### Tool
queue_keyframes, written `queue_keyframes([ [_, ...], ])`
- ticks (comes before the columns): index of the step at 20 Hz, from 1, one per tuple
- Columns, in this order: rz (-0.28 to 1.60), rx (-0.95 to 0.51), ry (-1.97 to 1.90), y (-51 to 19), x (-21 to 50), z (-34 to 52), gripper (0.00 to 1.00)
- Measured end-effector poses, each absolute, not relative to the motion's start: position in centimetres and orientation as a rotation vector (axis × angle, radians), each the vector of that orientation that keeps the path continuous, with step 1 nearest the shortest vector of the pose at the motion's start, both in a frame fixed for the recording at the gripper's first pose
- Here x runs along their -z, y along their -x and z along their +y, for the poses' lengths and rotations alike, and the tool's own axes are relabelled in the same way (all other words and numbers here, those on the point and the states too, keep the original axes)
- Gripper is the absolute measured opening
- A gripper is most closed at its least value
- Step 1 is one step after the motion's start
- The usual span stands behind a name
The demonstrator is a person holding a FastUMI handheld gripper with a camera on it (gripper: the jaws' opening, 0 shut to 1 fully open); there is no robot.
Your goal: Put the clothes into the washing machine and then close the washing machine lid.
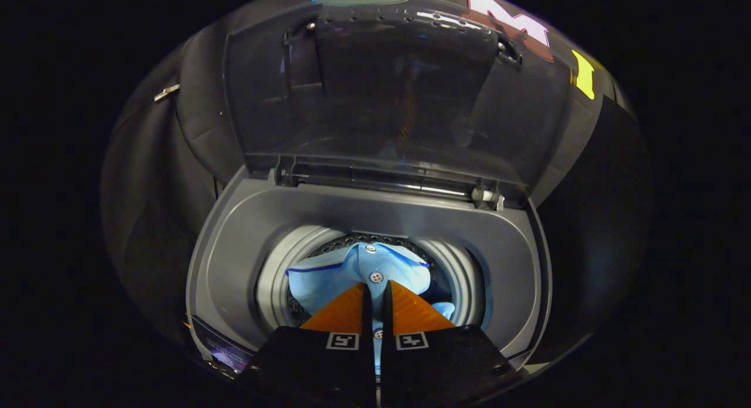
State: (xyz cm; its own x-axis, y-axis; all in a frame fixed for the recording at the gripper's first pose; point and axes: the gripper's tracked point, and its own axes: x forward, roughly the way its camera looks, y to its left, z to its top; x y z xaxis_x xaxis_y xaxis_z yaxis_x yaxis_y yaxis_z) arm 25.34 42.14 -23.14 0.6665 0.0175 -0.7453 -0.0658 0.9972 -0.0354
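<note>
While the smoked, translucent lid [375,91] is held upright, soft light-blue buttoned cloth [364,273] is apparently pinched between the nearly closed gripper [375,287] fingers over the ribbed round drum [276,273].

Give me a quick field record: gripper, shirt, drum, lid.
gripper: fingers nearly together, pinching the shirt's buttoned edge, over the drum mouth
shirt: light blue, buttoned, bunched inside the drum
drum: open, shirt inside
lid: raised upright behind the opening, not yet closed
next: likely release the shirt, then shut the lid
</note>
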Motion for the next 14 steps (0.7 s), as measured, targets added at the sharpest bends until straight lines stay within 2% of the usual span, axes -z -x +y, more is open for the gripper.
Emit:
queue_keyframes([
  [4,0.870,-0.036,0.082,-25.1,24.5,41.8,0.09],
  [6,0.884,-0.041,0.075,-24.6,24.4,42.1,0.29],
  [7,0.879,-0.030,0.064,-24.6,24.0,42.0,0.29],
  [13,0.869,-0.006,0.081,-24.6,23.2,40.8,0.92],
  [14,0.879,0.006,0.088,-24.4,23.3,40.6,0.92],
])
